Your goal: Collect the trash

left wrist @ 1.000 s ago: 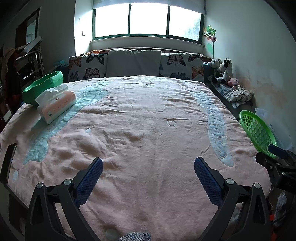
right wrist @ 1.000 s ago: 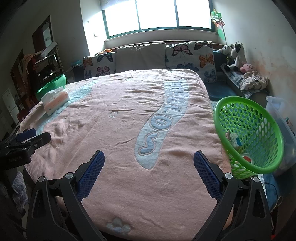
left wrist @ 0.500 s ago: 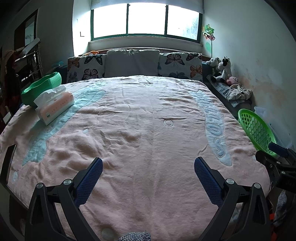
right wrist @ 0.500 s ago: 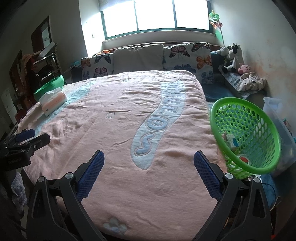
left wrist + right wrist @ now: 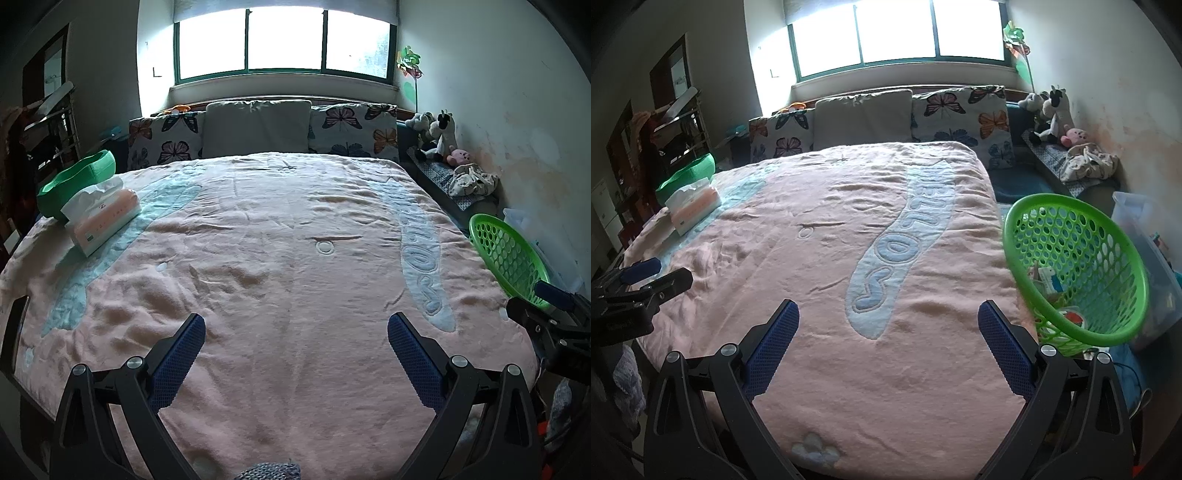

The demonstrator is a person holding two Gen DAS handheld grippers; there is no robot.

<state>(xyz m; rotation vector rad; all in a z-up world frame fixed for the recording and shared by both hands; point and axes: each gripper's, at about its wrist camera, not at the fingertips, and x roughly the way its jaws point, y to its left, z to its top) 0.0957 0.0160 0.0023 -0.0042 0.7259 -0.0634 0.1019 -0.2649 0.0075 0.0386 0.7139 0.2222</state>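
Note:
A light green mesh basket (image 5: 1075,266) stands off the bed's right side, tilted toward the bed, with several scraps of trash (image 5: 1051,282) inside; in the left wrist view its rim (image 5: 508,254) shows at the right edge. My right gripper (image 5: 886,343) hangs open over the foot of the pink blanket (image 5: 849,236), nothing between its blue pads. My left gripper (image 5: 295,354) is open too, above the blanket (image 5: 277,258) near the foot edge. Each gripper shows in the other's view, the right gripper (image 5: 550,317) at the right and the left gripper (image 5: 639,288) at the left.
A tissue pack (image 5: 101,218) and a dark green basin (image 5: 75,181) sit at the bed's left edge. Pillows (image 5: 258,129) line the head under the window. Stuffed toys (image 5: 1051,114), crumpled cloth (image 5: 1089,162) and a clear bin (image 5: 1145,229) lie along the right wall.
Both views have drifted slightly back and up; the basket sits a little lower and nearer the right gripper. Both grippers stay open and empty.

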